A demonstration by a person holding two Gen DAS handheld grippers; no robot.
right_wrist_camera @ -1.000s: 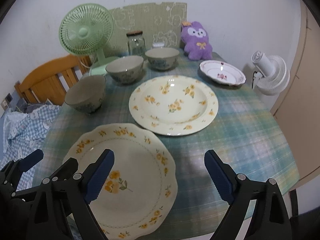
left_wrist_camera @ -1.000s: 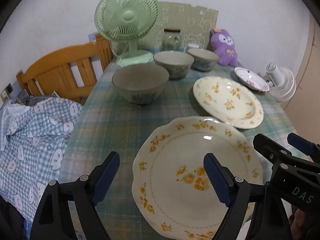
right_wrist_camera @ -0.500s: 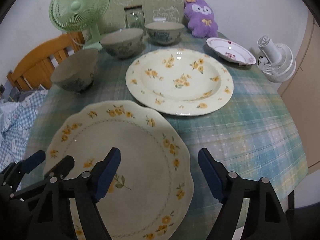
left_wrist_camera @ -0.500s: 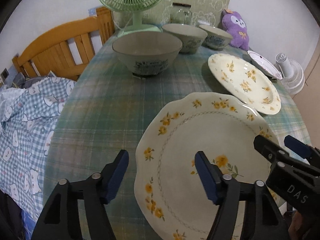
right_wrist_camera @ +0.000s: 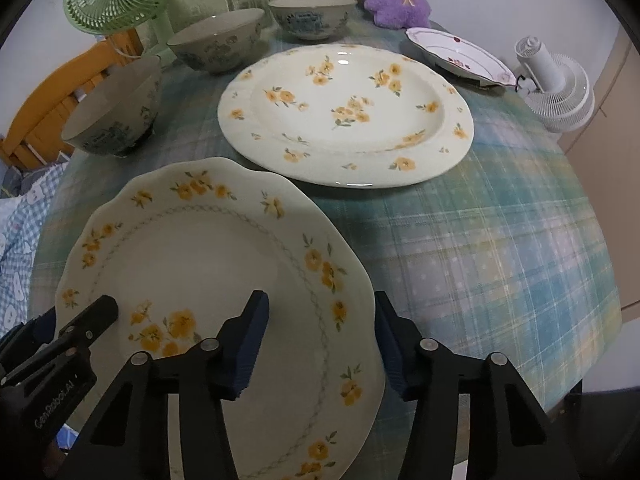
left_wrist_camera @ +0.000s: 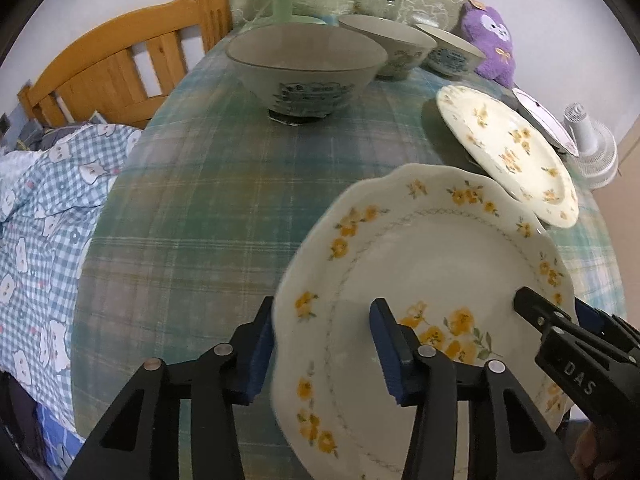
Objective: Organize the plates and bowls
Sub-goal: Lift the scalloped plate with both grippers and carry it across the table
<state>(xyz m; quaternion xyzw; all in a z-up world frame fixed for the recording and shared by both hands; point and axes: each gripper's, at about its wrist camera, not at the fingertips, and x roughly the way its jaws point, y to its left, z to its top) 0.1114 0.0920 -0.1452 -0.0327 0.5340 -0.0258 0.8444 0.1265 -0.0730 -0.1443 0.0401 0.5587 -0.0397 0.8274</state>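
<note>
Your left gripper straddles the left rim of the scalloped plate, one blue-padded finger outside the edge and one over the plate's face; its fingers have just been closing, but the pads do not press yet, so it is released. Your right gripper straddles the opposite rim the same way, fingers also just closing and not clenched. The plate lies at the near edge of the tabletop, glazed cream with a wavy edge, yellow flowers and a thin grey chain ring; it is empty. Just beyond it sits a round plate with a smooth rim and scattered yellow blossoms, also empty. Farther back is a small white dish with red flowers. Three ceramic bowls with blue print stand in a row, the nearest bowl empty. A plaid cloth covers the tabletop.
</note>
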